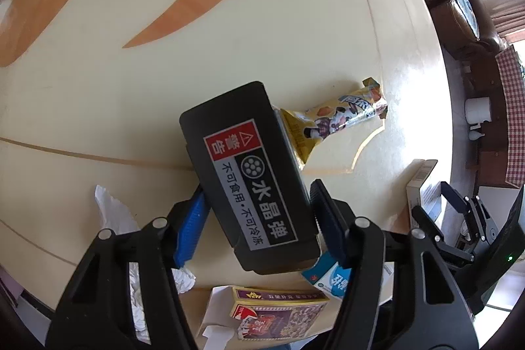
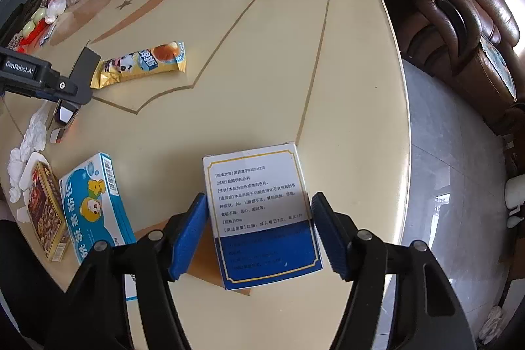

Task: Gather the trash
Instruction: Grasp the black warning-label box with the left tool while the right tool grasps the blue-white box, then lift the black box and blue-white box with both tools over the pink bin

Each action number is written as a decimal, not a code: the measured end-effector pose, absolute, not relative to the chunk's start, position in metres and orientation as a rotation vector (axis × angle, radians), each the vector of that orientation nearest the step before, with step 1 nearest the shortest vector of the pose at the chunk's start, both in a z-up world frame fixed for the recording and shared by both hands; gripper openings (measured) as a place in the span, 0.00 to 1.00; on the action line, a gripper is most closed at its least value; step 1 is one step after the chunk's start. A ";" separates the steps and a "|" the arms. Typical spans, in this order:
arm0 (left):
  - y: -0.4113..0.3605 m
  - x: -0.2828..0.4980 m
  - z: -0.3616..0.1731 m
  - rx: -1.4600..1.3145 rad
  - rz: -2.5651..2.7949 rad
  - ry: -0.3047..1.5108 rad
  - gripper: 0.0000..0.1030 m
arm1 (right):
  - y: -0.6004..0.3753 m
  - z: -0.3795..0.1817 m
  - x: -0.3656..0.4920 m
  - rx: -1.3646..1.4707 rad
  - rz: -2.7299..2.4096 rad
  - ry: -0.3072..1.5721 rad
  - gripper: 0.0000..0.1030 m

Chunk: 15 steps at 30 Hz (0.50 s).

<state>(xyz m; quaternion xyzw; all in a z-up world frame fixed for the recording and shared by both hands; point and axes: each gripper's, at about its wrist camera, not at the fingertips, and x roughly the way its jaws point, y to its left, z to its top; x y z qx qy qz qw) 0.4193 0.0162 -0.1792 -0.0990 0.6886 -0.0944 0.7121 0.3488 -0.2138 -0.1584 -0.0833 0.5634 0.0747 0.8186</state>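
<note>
Blue-padded left gripper [image 1: 259,218] clamps a black box [image 1: 249,176] over the cream table [image 1: 295,38], a snack wrapper [image 1: 341,117] just beyond. Right gripper [image 2: 259,232] straddles a white-and-blue medicine box [image 2: 262,212]; whether its pads touch is unclear.

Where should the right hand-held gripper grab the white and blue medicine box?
Across its two long side edges, coming from above. The white and blue medicine box lies flat on the table, long axis running away from the right hand-held gripper, whose fingers already bracket those sides. That width fits between them; the length probably would not.
</note>
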 end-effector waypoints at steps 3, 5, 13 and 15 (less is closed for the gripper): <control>0.017 0.417 -0.175 -0.208 -0.207 1.519 0.59 | -0.212 -0.157 0.349 -0.171 0.160 1.196 0.61; 0.015 0.416 -0.172 -0.197 -0.201 1.507 0.59 | -0.212 -0.155 0.348 -0.149 0.160 1.191 0.61; 0.022 0.408 -0.155 -0.171 -0.193 1.463 0.59 | -0.207 -0.141 0.341 -0.161 0.146 1.170 0.60; 0.025 0.406 -0.151 -0.172 -0.195 1.457 0.59 | -0.206 -0.136 0.339 -0.161 0.145 1.164 0.60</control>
